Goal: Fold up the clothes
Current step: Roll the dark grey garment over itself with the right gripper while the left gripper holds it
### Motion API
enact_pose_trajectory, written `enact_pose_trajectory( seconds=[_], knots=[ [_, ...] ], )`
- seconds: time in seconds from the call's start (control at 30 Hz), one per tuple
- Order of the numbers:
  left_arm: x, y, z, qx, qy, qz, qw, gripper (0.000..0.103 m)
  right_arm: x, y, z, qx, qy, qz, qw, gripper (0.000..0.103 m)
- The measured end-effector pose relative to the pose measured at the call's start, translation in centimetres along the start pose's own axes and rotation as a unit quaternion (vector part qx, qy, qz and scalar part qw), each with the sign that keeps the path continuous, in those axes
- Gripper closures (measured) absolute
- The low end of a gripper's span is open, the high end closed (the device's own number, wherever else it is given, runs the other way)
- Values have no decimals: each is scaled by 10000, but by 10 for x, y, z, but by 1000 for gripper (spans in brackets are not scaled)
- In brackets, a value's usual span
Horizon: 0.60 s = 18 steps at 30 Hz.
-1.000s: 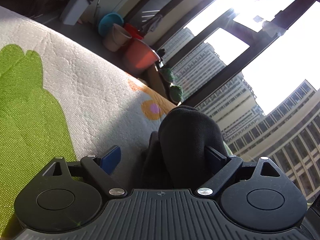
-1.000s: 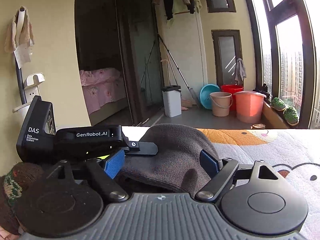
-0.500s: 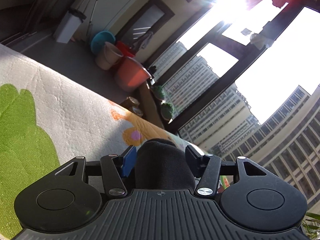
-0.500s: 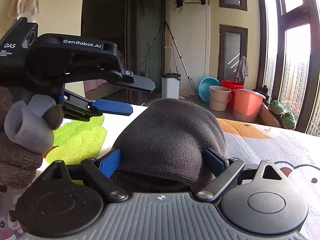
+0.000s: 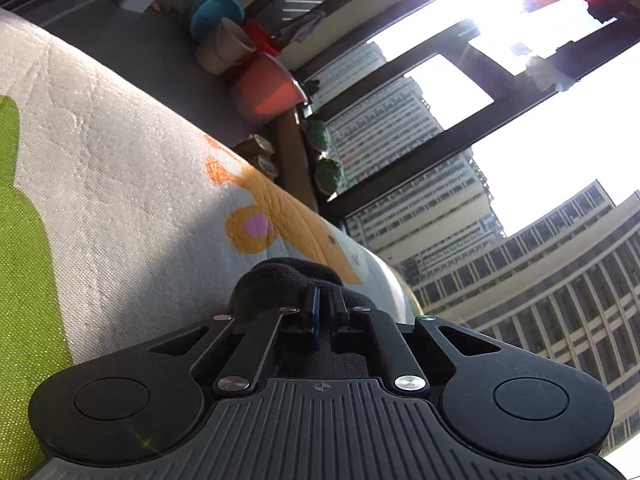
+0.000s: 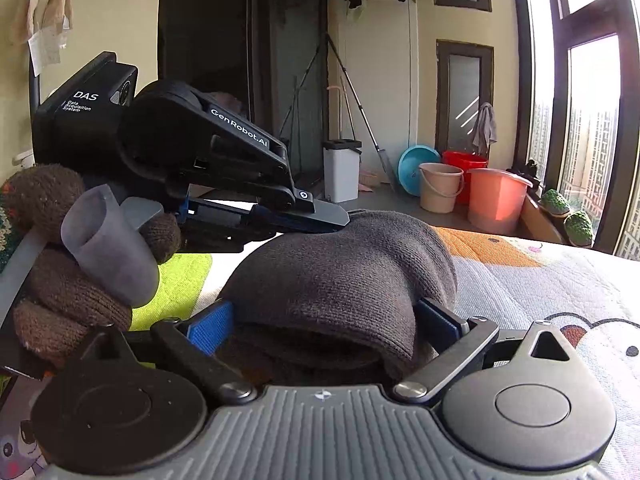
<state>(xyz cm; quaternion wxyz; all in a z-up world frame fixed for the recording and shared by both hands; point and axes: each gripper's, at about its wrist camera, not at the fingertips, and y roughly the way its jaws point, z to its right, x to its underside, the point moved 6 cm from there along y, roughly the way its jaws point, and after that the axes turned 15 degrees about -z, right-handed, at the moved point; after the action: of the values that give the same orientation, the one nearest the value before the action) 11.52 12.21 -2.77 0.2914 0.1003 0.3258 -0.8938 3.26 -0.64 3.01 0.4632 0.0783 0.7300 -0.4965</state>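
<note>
Since the earlier frames the left gripper (image 5: 323, 307) has closed: its two fingers, which stood wide apart around the dark grey knitted garment (image 6: 344, 276) one second ago, are now pressed almost together, and they pinch a fold of this garment between them. In the left wrist view the dark knit bulges just beyond the fingertips and also fills the space behind them, near the body of the gripper.

The right gripper (image 6: 324, 320) is open wide. Its blue-padded fingers (image 6: 210, 326) stand on the two sides of the garment, and the bundle lies between them and rises above them like a rounded hump. Whether the pads really press on the cloth, it cannot be told.

In the right wrist view the left gripper comes in from the upper left, and its fingers reach the far left top edge of the garment. A hand in a brown knitted glove (image 6: 68, 276) holds this tool, with a grey translucent ring around one finger.

The garment rests on a quilted white bed cover with cartoon prints (image 5: 120, 168), green and orange. Behind it, on the floor by the window, stand an orange plastic bucket (image 6: 496, 200) and a beige bucket (image 6: 440, 186).
</note>
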Motion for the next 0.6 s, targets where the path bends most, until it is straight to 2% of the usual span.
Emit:
enact_pose_trajectory(
  seconds=[0.07, 0.13, 0.17, 0.27, 0.37, 0.43, 0.5, 0.57, 0.6],
  knots=[
    [0, 0, 1, -159, 150, 59, 9997, 97, -1, -9, 5, -111, 139, 118, 9998, 8],
    [2, -1, -2, -197, 209, 127, 9995, 97, -7, -9, 10, -125, 213, 162, 9996, 23],
    [1, -1, -5, -152, 156, 152, 9996, 97, -10, -7, 12, -118, 223, 160, 9996, 25],
    [-1, -1, -13, 26, -35, 188, 9998, 97, -20, 1, 16, -95, 256, 153, 9995, 25],
    [0, -3, -13, 13, 24, 206, 9998, 97, -29, 9, 21, -73, 288, 146, 9995, 24],
    [0, -5, -15, -30, 38, 210, 9998, 97, -28, 21, 20, 92, 146, 145, 9997, 16],
    [1, -9, -18, 37, -19, 230, 9997, 96, -26, 27, 20, 140, 119, 147, 9997, 15],
    [3, -18, -19, 112, -70, 296, 9995, 90, -25, 26, 20, 114, 183, 117, 9997, 15],
    [6, -24, -17, 76, 10, 365, 9993, 75, -24, 26, 21, 114, 178, 130, 9997, 15]
  ],
)
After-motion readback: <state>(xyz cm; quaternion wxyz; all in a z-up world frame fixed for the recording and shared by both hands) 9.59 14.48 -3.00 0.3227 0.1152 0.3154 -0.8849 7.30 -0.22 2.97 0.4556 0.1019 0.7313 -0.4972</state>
